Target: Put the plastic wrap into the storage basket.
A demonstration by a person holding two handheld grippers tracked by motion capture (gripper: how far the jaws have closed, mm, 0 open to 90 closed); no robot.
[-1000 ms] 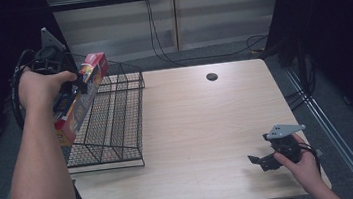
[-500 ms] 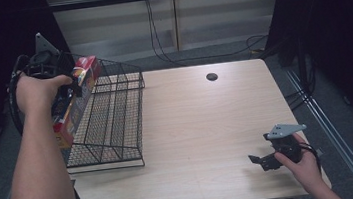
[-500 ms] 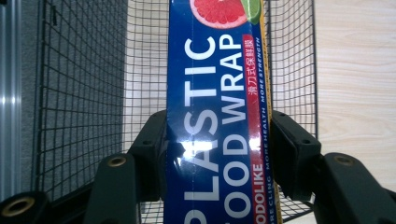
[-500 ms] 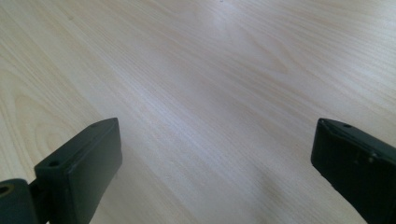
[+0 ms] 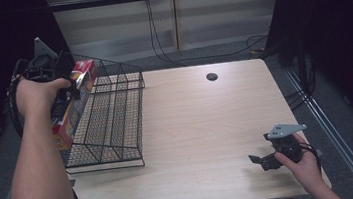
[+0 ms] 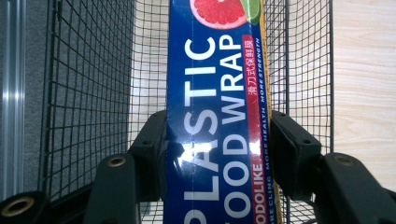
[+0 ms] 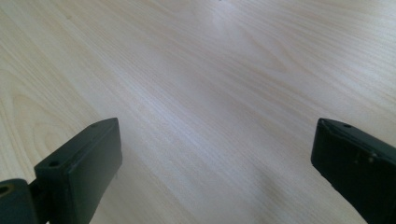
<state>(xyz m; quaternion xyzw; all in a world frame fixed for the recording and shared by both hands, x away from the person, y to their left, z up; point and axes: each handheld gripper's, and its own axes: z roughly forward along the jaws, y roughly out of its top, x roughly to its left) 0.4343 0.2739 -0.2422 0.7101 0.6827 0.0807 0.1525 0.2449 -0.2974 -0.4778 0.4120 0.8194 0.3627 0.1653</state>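
A long blue box of plastic food wrap with a grapefruit picture sits between the jaws of my left gripper, which is shut on its two long sides. In the high view the box hangs tilted over the left edge of a black wire rack, with the left gripper raised at the far left. My right gripper rests low near the table's front right corner. Its jaws stand wide apart in the right gripper view, with bare wood between them.
The wire rack has stepped tiers and stands on the left part of the light wooden table. A dark round hole lies at the back of the table. Cables run on the floor behind.
The left hand has drifted slightly left and back with the box, which now tilts more over the rack's left edge. The right gripper has stayed put.
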